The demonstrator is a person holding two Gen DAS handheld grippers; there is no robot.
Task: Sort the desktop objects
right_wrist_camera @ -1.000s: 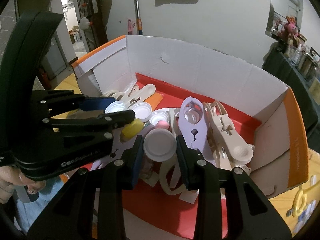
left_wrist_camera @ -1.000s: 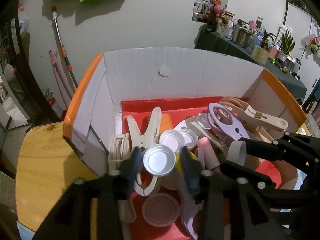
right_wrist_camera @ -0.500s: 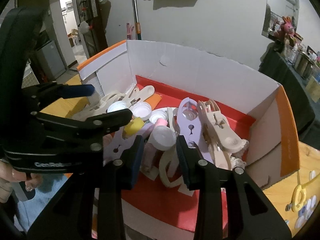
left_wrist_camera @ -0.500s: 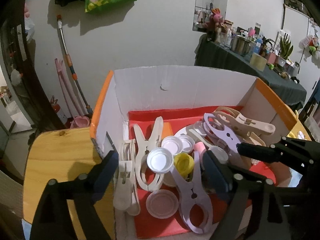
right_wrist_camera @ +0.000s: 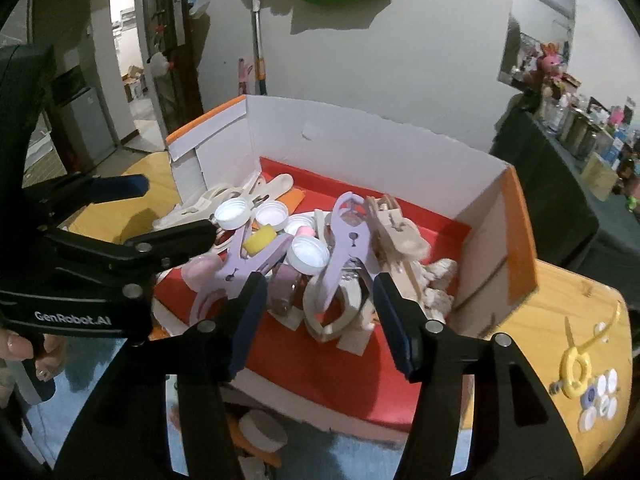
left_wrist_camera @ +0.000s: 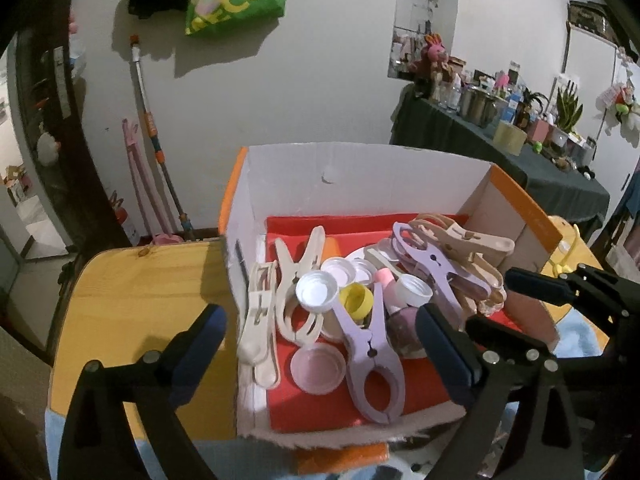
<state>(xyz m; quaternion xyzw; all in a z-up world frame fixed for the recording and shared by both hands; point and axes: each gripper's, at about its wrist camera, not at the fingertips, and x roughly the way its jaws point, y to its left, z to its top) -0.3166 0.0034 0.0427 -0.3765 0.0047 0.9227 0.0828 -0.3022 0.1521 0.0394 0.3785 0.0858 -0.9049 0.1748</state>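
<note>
A white cardboard box (left_wrist_camera: 360, 176) with orange edges and a red floor holds lavender clips (left_wrist_camera: 372, 344), beige clips (left_wrist_camera: 298, 280), white bottle caps (left_wrist_camera: 318, 291), a yellow cap (left_wrist_camera: 356, 300) and a small purple bottle (left_wrist_camera: 400, 328). My left gripper (left_wrist_camera: 320, 352) is open and empty, above the box's near edge. My right gripper (right_wrist_camera: 320, 312) is open and empty, above the box (right_wrist_camera: 360, 140); a white cap (right_wrist_camera: 308, 255) lies on the pile just beyond it. The left gripper also shows at the left of the right wrist view (right_wrist_camera: 160, 216).
The box stands on a yellow wooden table (left_wrist_camera: 136, 280). Several white caps and a yellow clip (right_wrist_camera: 576, 368) lie on the table right of the box. A white cap (right_wrist_camera: 262, 428) lies below the box's near edge. A cluttered dark table (left_wrist_camera: 500, 152) stands behind.
Both grippers let go of the white caps they held and opened. Both pulled back and up from the box. The caps now rest on the pile.
</note>
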